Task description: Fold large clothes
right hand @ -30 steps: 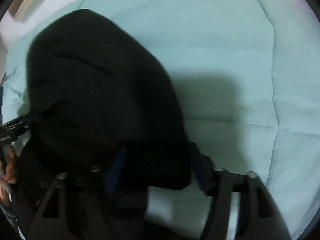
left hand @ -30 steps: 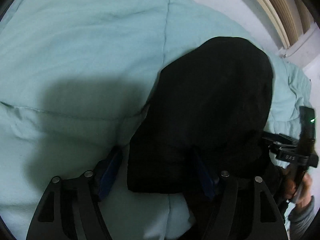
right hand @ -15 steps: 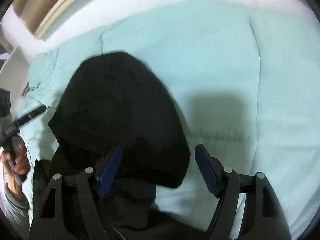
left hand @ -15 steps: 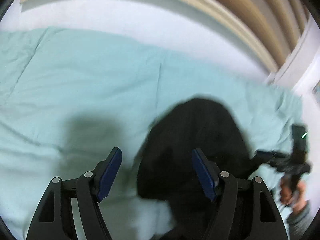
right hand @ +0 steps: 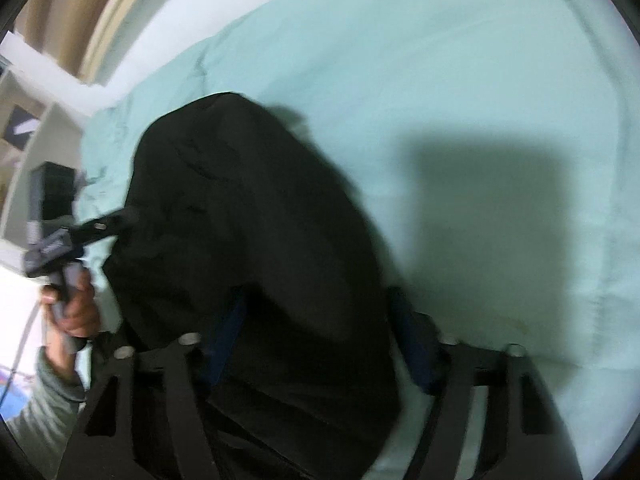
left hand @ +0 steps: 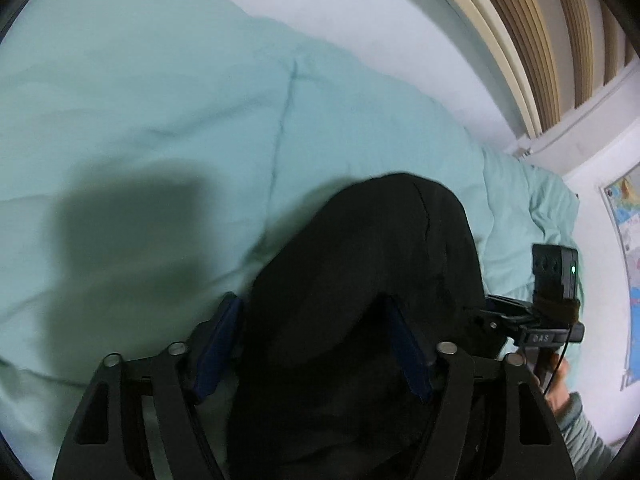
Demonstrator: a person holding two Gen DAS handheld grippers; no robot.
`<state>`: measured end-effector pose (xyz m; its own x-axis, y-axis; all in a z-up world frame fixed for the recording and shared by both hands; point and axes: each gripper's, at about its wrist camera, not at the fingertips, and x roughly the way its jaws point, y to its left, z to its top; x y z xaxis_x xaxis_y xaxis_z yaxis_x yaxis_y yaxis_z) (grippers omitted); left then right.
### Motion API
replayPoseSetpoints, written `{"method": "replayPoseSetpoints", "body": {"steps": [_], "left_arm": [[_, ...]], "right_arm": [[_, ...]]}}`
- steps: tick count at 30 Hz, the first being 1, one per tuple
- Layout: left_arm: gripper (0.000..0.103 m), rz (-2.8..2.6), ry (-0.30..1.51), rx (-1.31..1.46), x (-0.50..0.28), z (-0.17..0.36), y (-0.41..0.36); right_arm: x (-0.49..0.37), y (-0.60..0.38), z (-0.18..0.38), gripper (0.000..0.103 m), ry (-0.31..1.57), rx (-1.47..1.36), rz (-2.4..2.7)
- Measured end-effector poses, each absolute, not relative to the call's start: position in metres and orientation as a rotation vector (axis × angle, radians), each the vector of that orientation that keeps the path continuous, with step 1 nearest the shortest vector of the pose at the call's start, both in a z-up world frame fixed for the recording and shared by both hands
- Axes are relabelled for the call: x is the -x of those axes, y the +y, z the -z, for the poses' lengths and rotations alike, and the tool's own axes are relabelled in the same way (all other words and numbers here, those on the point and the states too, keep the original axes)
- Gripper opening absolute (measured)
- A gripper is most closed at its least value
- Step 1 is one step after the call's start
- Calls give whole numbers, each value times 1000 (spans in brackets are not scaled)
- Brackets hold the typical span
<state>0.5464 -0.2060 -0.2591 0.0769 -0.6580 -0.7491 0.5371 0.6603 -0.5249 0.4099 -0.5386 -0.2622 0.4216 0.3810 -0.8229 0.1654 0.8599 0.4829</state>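
A large black garment [left hand: 360, 280] lies bunched on a pale green quilt [left hand: 160, 120]; it also shows in the right wrist view [right hand: 248, 220]. My left gripper [left hand: 316, 340] is open, its blue pads [left hand: 216, 340] standing wide apart with the garment's near edge between and over them. My right gripper [right hand: 320, 332] is open too, the cloth draped between its pads [right hand: 416, 356]. Each view shows the other hand-held gripper at the garment's far side: the right one [left hand: 532, 328] and the left one [right hand: 60, 240].
The green quilt [right hand: 480, 80] covers the bed. A white wall and wooden slats [left hand: 540, 40] run behind it. A map poster [left hand: 628, 260] hangs at the right. White shelving [right hand: 32, 128] stands at the left in the right wrist view.
Both grippers drew back and lifted half a second ago, then came forward and down again over the garment's near edge. The jaws stayed open throughout.
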Motion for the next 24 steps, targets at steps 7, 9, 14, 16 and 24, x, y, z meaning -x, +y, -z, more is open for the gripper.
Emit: {"method": "replayPoseSetpoints", "body": {"steps": [7,9,14,16,24], "left_arm": [[11,929,1034,1,-507,226,-205],[11,945,980,-27,-486,206,-198],[11,980,846,-65,-422,153,-160],[11,988,804,-73,-394,134,-142],[15,1000,781,-164,-269,107,-75]], "right_arm": [[-400,-513,231,22,1091,-356,-105],[-381,-501,206,19,1051,-284,-96],[-322,-457,142,18,934,-119,-37],[-291,-439,117,18,885,-71,-11],[-171,-376,84,20,854,30,81]]}}
